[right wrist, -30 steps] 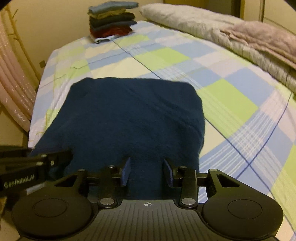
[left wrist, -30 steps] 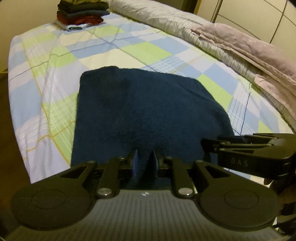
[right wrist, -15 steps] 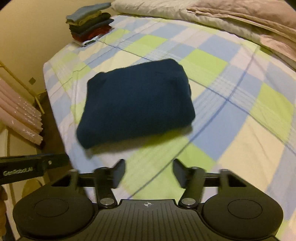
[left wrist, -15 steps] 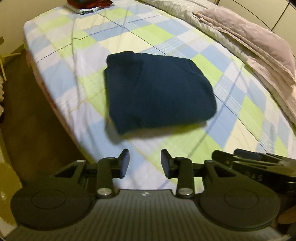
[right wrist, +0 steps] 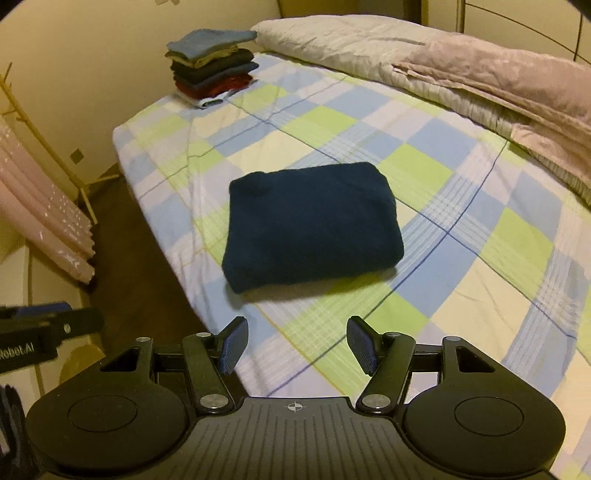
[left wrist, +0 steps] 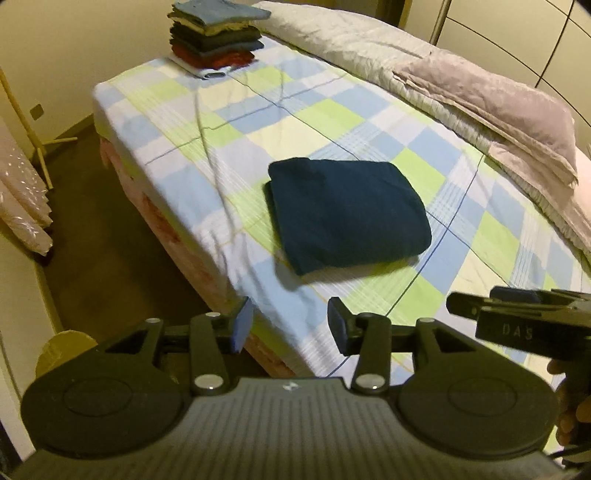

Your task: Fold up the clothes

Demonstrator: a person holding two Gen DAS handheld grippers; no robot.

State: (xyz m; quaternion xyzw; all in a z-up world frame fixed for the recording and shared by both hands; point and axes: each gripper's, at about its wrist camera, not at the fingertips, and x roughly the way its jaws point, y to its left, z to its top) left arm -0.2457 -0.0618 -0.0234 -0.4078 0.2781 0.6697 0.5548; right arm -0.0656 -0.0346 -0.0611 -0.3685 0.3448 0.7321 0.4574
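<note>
A folded dark blue garment (left wrist: pixel 347 216) (right wrist: pixel 312 225) lies flat on the checked bedsheet (left wrist: pixel 303 122) (right wrist: pixel 461 258), near the bed's left edge. My left gripper (left wrist: pixel 290 326) hangs above and in front of it with its jaws opening and nothing between them. My right gripper (right wrist: pixel 295 345) is open and empty too, held well back from the garment. A stack of folded clothes (left wrist: pixel 216 35) (right wrist: pixel 212 66) sits at the bed's far corner. The right gripper's body shows at the right edge of the left wrist view, and the left gripper's body at the left edge of the right wrist view.
A rolled quilt and a pinkish blanket (left wrist: pixel 498 99) (right wrist: pixel 498 70) run along the bed's right side. Dark floor (left wrist: pixel 118 236) lies left of the bed. Pink pleated fabric (right wrist: pixel 40 218) hangs on a stand at the left. A wardrobe (left wrist: pixel 517 33) stands behind.
Both grippers let go of the dark blue garment, opened and rose back away from it. The garment now lies folded on the sheet, and the stack of clothes came back into view.
</note>
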